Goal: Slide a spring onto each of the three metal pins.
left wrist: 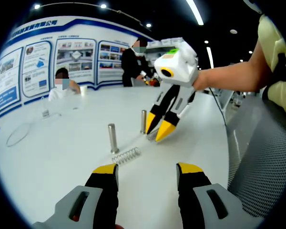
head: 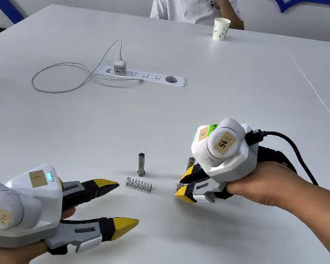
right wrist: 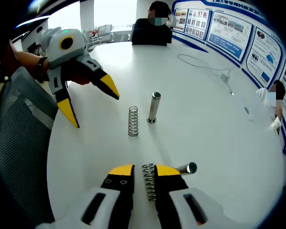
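Closest to the headset, at 7 o'clock of the head view: left gripper point(head: 121, 204), held in a hand, yellow-tipped jaws spread wide with nothing between them, pointing toward 3 o'clock. Just past those tips, lying flat on the white table point(head: 55, 137): loose spring point(head: 138, 184). At 12 o'clock of that spring, near but apart: upright pin point(head: 141, 164), bare, standing on its wider base.

At 4 o'clock of the head view: right gripper point(head: 182, 190), wrapped by a hand, tips angled down to the tabletop, jaws drawn narrow. In the right gripper view, clamps the gripped spring point(right wrist: 148, 181) between its two yellow tips, coils running along the line of the jaws. Just beside the 3 o'clock jaw there: second pin point(right wrist: 188, 168), top end toward the lens, no spring on it; touching the jaw or not, cannot tell. In the head view, stands half hidden behind the right gripper at its 11 o'clock.

In the left gripper view, shows the loose spring just ahead of the gap between the wide jaws, the upright pin beyond it at 12 o'clock, and the right gripper coming in from 1 o'clock with its tips down beside the second pin.

Farther off in the head view: power strip point(head: 140, 76) at 11 o'clock with a plug in it, white cable point(head: 60, 74) looping toward 10 o'clock, paper cup point(head: 221, 28) at 1 o'clock, and a seated person point(head: 195, 8) at 12 o'clock by the far edge.
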A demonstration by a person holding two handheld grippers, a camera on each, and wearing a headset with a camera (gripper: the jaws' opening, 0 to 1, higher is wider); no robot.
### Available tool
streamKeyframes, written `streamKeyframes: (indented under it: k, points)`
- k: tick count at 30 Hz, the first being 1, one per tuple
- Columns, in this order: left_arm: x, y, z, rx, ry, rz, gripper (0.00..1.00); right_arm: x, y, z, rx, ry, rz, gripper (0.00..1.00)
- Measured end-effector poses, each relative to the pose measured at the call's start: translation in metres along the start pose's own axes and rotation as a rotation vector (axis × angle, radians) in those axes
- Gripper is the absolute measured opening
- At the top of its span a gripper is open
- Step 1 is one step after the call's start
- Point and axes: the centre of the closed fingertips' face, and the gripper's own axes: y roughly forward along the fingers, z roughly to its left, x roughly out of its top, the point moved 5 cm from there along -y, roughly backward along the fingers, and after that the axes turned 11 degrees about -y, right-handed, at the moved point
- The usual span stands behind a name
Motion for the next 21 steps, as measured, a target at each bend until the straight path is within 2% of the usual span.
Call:
streamKeyframes:
  k: [8, 21]
  points:
    - [-0.0026, 0.0002, 0.0021, 0.0, -0.008, -0.001, 0.5, 0.0035, 0.0081, 0.0001, 0.022, -0.051, 0.037, 0.16]
    - [-0.004, 0.0, 0.0045, -0.001, -0.016, -0.007, 0.49, 0.0007, 0.0056, -0.0017, 0.038, -0.133, 0.09, 0.14]
